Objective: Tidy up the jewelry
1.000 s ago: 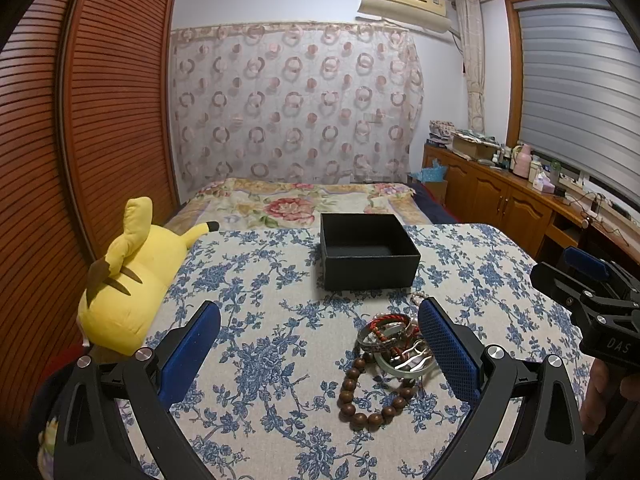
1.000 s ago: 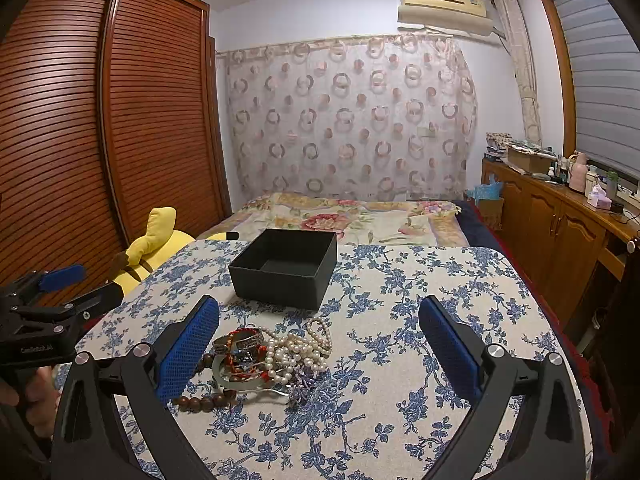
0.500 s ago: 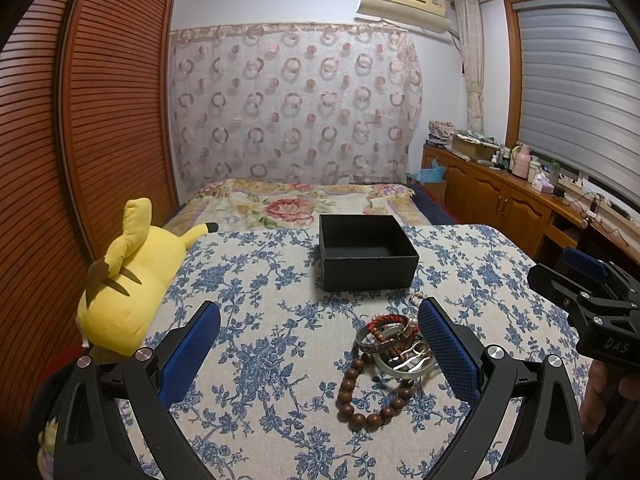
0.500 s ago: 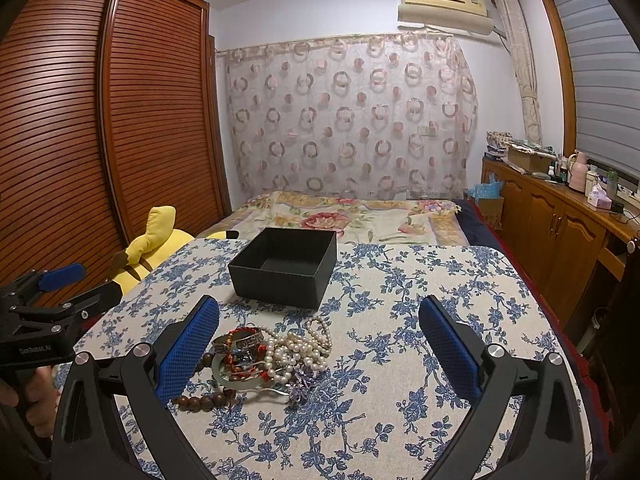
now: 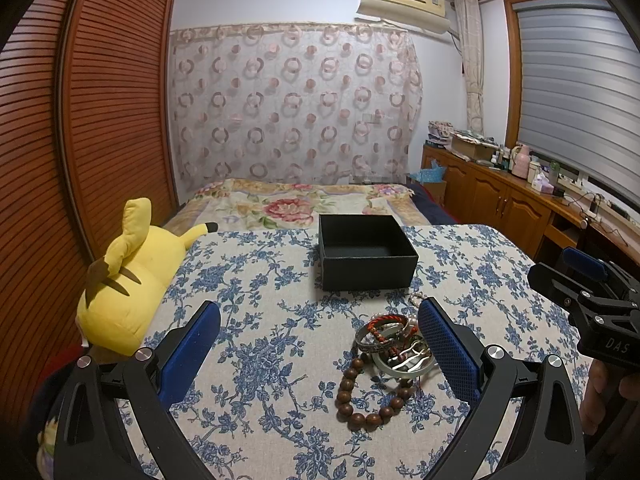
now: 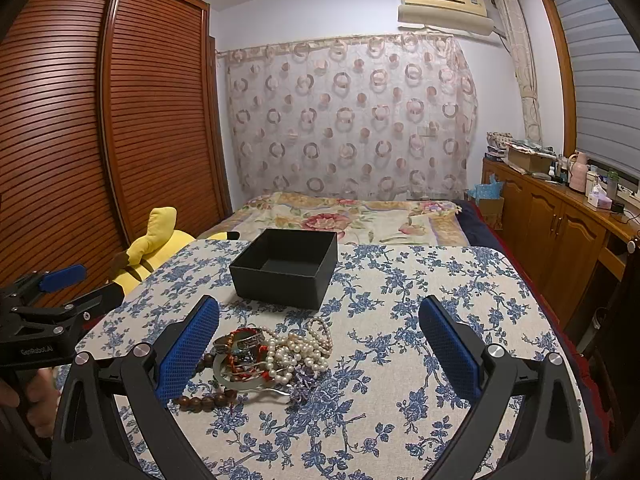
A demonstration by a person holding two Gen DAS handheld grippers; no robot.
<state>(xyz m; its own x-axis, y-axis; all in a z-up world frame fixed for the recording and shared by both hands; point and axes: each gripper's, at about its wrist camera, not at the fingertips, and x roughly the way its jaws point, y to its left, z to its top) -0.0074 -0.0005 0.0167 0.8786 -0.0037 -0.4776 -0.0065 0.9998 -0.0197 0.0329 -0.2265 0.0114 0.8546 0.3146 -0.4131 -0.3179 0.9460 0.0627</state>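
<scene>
A pile of jewelry [image 5: 390, 344] lies on the floral tablecloth: a brown wooden bead bracelet [image 5: 362, 394], silver bangles, a red cord bracelet and a pearl necklace [image 6: 296, 350]. An open black box [image 5: 366, 256] stands behind the pile; it also shows in the right wrist view [image 6: 286, 268], and its inside looks empty. My left gripper [image 5: 318, 344] is open, with the pile just inside its right finger. My right gripper [image 6: 318, 344] is open, with the pile near its left finger. Both hover short of the pile.
A yellow plush toy [image 5: 128, 284] lies at the table's left edge. A bed [image 6: 352, 216] lies beyond the table. A wooden wardrobe [image 6: 80, 120] stands on the left, and low cabinets [image 6: 560, 232] with clutter on the right.
</scene>
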